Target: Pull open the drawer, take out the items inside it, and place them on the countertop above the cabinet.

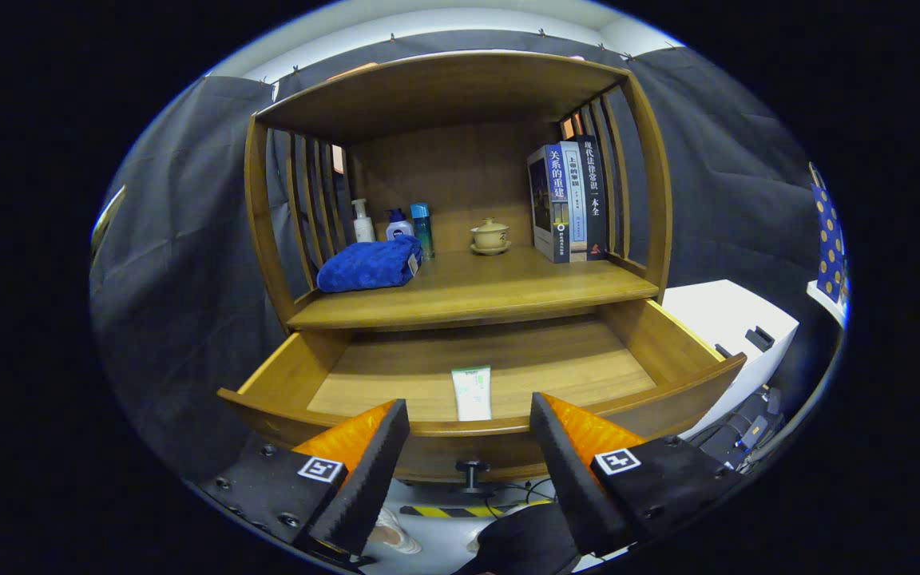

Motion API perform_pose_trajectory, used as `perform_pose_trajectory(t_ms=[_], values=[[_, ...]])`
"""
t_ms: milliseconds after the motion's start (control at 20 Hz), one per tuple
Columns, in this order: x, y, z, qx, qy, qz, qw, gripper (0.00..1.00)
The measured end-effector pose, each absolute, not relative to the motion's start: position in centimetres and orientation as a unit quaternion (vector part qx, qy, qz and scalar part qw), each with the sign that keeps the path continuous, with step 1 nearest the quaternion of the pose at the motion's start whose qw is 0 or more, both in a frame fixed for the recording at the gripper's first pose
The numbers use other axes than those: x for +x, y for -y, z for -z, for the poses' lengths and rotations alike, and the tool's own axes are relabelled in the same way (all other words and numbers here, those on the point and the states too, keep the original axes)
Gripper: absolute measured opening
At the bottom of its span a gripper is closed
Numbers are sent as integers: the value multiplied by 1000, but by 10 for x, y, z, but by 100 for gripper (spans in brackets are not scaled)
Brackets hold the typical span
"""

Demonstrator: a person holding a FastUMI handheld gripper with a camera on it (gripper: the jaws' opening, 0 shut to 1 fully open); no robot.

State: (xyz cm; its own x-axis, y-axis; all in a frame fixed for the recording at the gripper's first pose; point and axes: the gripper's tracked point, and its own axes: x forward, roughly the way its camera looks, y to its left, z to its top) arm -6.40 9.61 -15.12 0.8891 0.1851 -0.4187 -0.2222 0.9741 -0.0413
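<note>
Empty-handed, wide-spread tool [469,435] hovers before drawer [476,431], apparently untouching.

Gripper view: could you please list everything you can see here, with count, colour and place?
Drawer: one, wood, pulled open below the countertop.
Tube: one, white and green, lying in the drawer near its front, just ahead of the fingers.
Drawer knob: one, dark, on the drawer front.
Countertop: one, wood, above the drawer.
Towel: one, blue, folded at the countertop's left.
Bottles: three, white, white-blue, teal, behind the towel.
Lidded cup: one, beige, mid-back of the countertop.
Books: three, upright at the right.
White box: one, right of the cabinet.
Tool: one, open, empty, before the drawer front.
</note>
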Motion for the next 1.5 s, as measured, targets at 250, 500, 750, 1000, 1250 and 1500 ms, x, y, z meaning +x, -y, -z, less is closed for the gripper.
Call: perform_pose_trajectory(t_ms=[250, 500, 750, 1000, 1250, 1500], values=[[-22, -106, 138, -83, -219, -109, 966, 98], [20, -123, 158, -112, -290, -130, 941, 99], [55, -112, 201, -167, -365, -107, 910, 98], [63, -103, 249, -172, -466, -90, 863, 99], [60, -102, 281, -174, -532, -74, 825, 97], [54, -101, 308, -173, -579, -56, 795, 85]])
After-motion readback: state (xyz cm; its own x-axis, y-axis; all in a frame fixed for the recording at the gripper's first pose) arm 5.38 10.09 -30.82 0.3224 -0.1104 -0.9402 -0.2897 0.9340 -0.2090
